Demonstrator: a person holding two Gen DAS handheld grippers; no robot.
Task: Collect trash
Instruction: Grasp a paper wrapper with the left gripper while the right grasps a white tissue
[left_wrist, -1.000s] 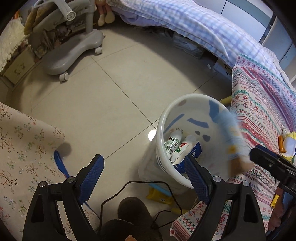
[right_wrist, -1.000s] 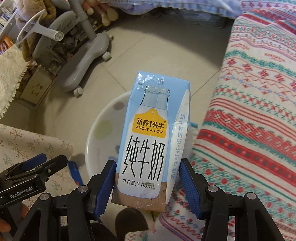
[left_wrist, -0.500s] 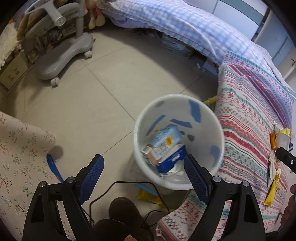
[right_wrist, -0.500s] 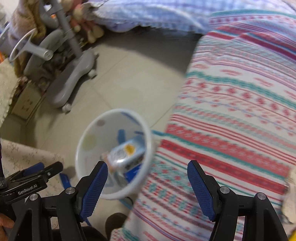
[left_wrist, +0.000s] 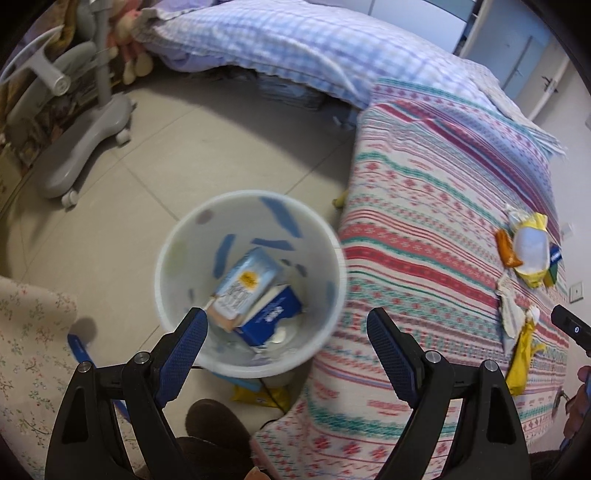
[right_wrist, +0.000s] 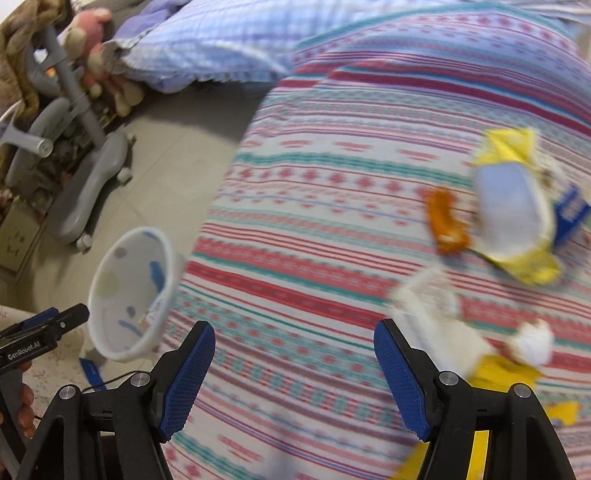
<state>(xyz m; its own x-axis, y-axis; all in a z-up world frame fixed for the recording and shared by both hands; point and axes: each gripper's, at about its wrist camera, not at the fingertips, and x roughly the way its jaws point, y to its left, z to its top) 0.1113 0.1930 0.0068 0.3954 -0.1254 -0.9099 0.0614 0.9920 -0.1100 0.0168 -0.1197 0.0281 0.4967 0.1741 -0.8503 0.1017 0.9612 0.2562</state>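
Mostly blurred, wrappers (right_wrist: 513, 225) smear beyond right gripper (right_wrist: 294, 363).

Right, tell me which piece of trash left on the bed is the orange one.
The small orange wrapper, lying at the left edge of the pile beside the yellow-and-white bag. The other scraps are yellow, white or blue.

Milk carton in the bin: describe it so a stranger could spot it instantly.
Find the white bin on the floor beside the striped bedspread. Inside, the milk carton lies tilted on a dark blue box; it alone is pale blue with a yellow badge.
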